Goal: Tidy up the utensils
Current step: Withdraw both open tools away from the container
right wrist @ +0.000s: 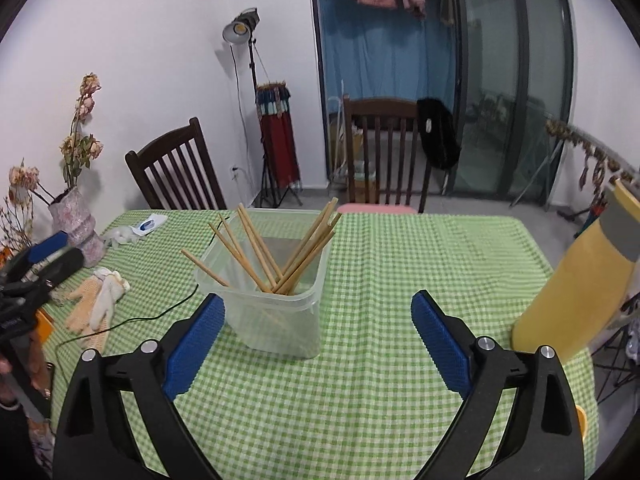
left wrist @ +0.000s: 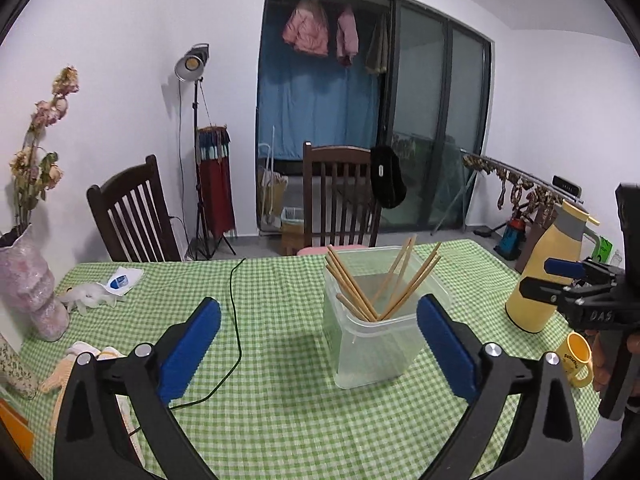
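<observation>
Left gripper [left wrist: 318, 334]: wide open, nothing between the blue pads, held above the checked cloth just short of the box.
Right gripper [right wrist: 318, 336]: wide open too, empty, box off toward its left pad.
Chopsticks [right wrist: 276, 254]: all in view already standing in the box, leaning two ways and crossing near the bottom; no loose ones seen on the cloth.
Box [left wrist: 374, 344]: clear plastic, upright, near the middle of the table [left wrist: 280, 420].
Step in hand: judged a pull-back after a drop, sorting close to done or done.
Doing it well: keep both pads clear of the slanting stick tops, which reach past the rim; come away high, not sideways across the box, since a light box probably tips at a nudge.
If tidying further: probably better to steady the box wall with one gripper and gather the sticks to one side with the other.
Cable [left wrist: 236, 320]: thin, dark, running over the cloth left of the box; could snag a low left pad.
Flask [left wrist: 544, 272]: yellow, tall, right of the box and close to the right gripper's path.
Mug [left wrist: 576, 358]: yellow, just in front of the flask.
Gloves [right wrist: 98, 300]: lying at the left edge, apart from the box.
Vase [left wrist: 30, 292]: dried flowers, far left, out of the way.
</observation>
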`<action>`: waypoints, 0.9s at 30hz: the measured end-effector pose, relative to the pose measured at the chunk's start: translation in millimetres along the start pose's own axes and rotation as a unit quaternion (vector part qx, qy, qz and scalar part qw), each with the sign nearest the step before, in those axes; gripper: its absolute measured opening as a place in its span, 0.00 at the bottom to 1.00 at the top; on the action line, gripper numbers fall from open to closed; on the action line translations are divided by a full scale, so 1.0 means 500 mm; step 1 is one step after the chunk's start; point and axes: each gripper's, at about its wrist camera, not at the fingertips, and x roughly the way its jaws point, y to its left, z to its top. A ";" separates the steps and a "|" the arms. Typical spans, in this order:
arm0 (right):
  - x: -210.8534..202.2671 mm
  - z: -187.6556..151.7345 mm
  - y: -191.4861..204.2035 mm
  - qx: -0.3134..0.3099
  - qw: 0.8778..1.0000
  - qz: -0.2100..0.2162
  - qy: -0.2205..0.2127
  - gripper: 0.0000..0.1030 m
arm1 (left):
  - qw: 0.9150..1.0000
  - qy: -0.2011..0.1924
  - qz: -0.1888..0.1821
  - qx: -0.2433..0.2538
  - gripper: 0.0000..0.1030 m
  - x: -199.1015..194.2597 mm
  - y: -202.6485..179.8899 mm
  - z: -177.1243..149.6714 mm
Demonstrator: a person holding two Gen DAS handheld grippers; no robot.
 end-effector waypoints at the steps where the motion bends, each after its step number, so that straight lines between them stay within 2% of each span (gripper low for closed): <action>1: -0.006 -0.006 0.004 -0.004 1.000 -0.006 -0.007 0.88 | 1.000 -0.009 0.005 -0.001 0.93 -0.015 -0.003 -0.006; 8: -0.050 -0.063 0.027 -0.030 0.997 -0.044 -0.055 0.88 | 0.998 -0.053 0.016 -0.001 0.93 -0.106 -0.015 -0.055; 16: -0.092 -0.134 0.042 -0.049 0.991 -0.080 -0.095 0.88 | 0.995 -0.087 0.040 -0.016 0.93 -0.168 -0.041 -0.133; 23: -0.139 -0.216 0.036 -0.033 0.985 -0.084 -0.144 0.88 | 0.992 -0.107 0.070 -0.024 0.93 -0.218 -0.058 -0.220; 27: -0.155 -0.265 0.035 -0.027 0.985 -0.081 -0.151 0.88 | 0.990 -0.110 0.080 -0.037 0.93 -0.239 -0.069 -0.280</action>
